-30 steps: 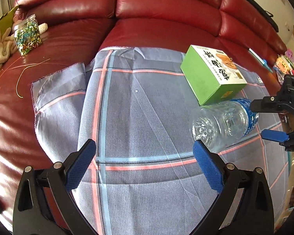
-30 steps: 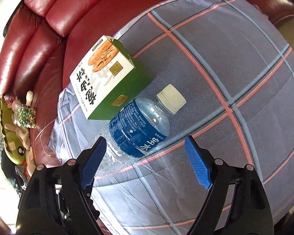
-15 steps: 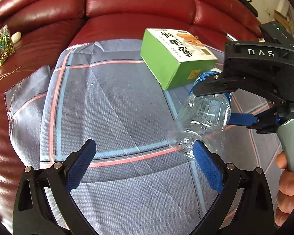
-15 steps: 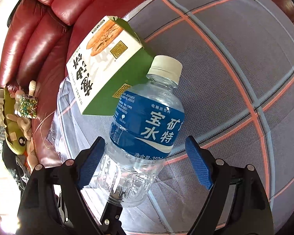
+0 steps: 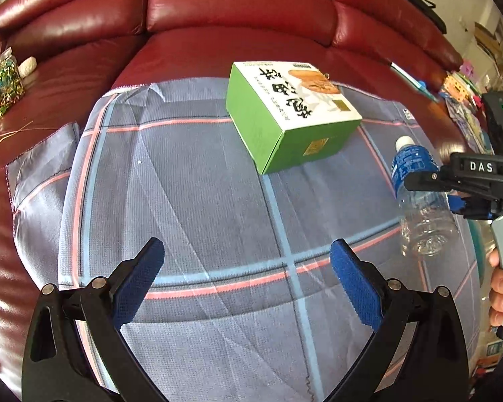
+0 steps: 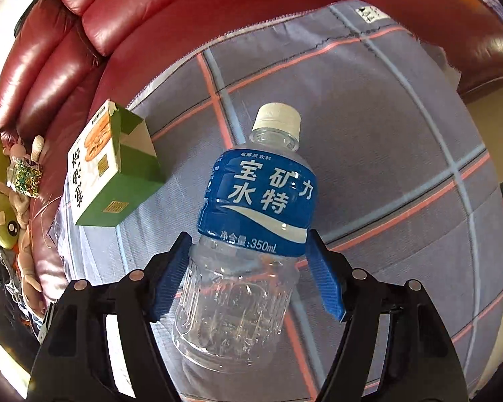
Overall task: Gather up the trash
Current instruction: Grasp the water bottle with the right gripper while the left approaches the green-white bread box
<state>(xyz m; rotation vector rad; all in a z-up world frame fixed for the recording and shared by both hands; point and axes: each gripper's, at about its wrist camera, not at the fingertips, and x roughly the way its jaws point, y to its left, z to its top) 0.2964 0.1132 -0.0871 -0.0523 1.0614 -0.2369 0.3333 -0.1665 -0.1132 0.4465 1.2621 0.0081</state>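
Plaid cloth (image 6: 369, 107), bottle (image 6: 258, 201) clamped between right claw (image 6: 248, 268) pads

A grey plaid cloth (image 5: 191, 201) (pink and blue stripes) is spread over the red leather sofa (image 5: 238, 10), and a jar of colourful bits (image 5: 1, 87) stands at its far left beside a plush toy (image 6: 6, 221).

Black-framed tongs (image 5: 248, 281) with blue ribbed pads (image 5: 139, 279), silver screws, "DAS" lettering.

A clear plastic bottle (image 6: 251, 234) with a blue label and white cap, empty, raised off the cloth. A green-and-white box (image 5: 291, 117) lies nearby.
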